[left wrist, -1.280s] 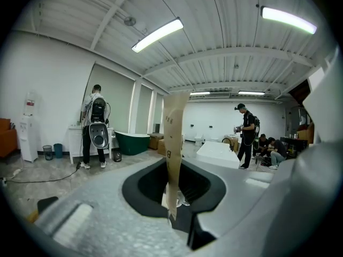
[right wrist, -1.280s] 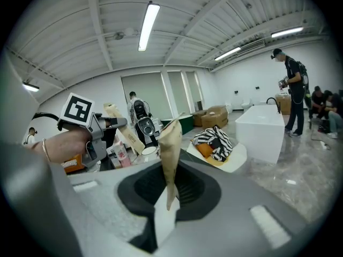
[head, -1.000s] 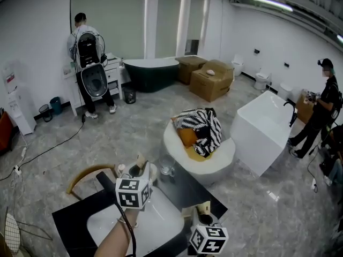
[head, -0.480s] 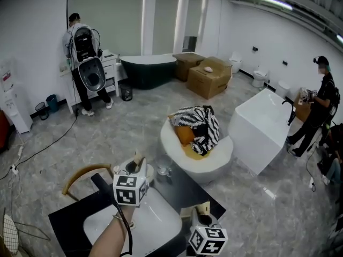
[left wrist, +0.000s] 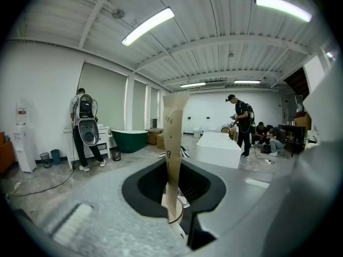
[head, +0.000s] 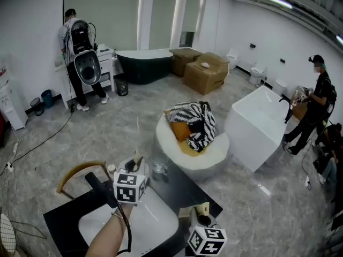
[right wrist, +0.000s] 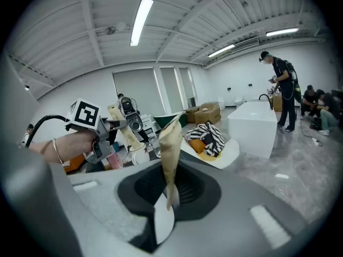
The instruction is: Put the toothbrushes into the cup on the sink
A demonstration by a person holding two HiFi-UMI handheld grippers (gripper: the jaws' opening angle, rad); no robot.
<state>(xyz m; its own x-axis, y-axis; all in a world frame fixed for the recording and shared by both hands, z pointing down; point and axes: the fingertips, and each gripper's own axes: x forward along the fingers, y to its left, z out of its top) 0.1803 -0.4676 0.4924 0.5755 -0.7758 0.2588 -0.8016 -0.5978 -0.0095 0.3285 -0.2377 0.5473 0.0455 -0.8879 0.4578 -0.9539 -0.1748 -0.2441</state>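
My left gripper [head: 136, 168] is shut on a toothbrush in a tan paper wrapper [head: 139, 160], which stands upright between its jaws [left wrist: 172, 159]. It hovers over the back of the white sink basin [head: 144, 226], just left of a clear glass cup [head: 159, 168] on the black counter. My right gripper [head: 201, 216] is at the counter's front right, shut on a second paper-wrapped toothbrush [right wrist: 170, 149]. From the right gripper view, the left gripper [right wrist: 119, 123] shows up at the left with its toothbrush tilted.
A black faucet [head: 99, 188] rises left of the basin. A white cup-like thing [head: 147, 171] sits right behind the left gripper. Beyond the counter are a white round chair with a striped cloth [head: 194, 138], a white block [head: 258, 125], and people at the far wall and right.
The left gripper with its toothbrush has sunk a little and edged closer to the glass cup. The right gripper has stayed put.
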